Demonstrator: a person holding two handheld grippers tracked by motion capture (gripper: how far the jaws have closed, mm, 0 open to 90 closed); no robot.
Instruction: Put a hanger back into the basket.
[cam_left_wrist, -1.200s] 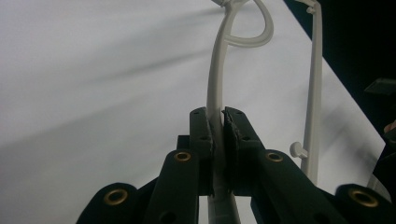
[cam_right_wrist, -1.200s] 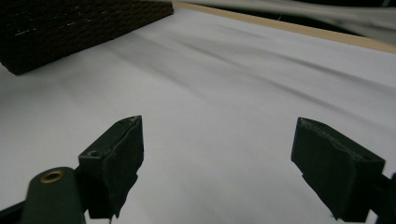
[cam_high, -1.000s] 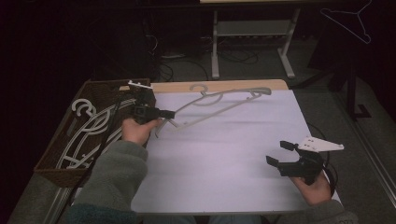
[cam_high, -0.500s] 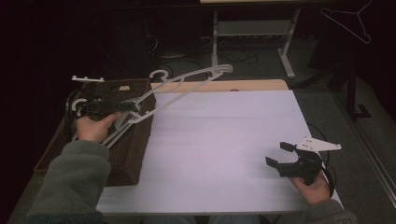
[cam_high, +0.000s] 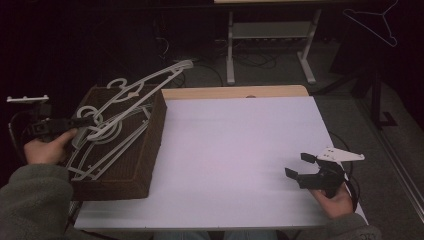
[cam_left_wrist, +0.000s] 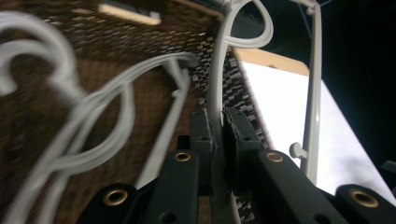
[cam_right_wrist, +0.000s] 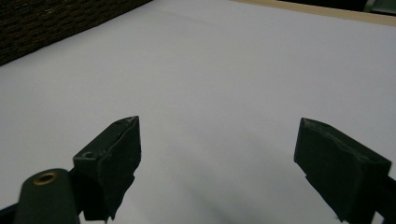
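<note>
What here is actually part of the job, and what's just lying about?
In use:
left gripper, shut on a white hanger
wicker basket with more hangers
white table
right gripper, open, idle

Lying about:
metal rack
wire hanger hanging behind

No text, label, brand, number or sign can be read in any of the views.
</note>
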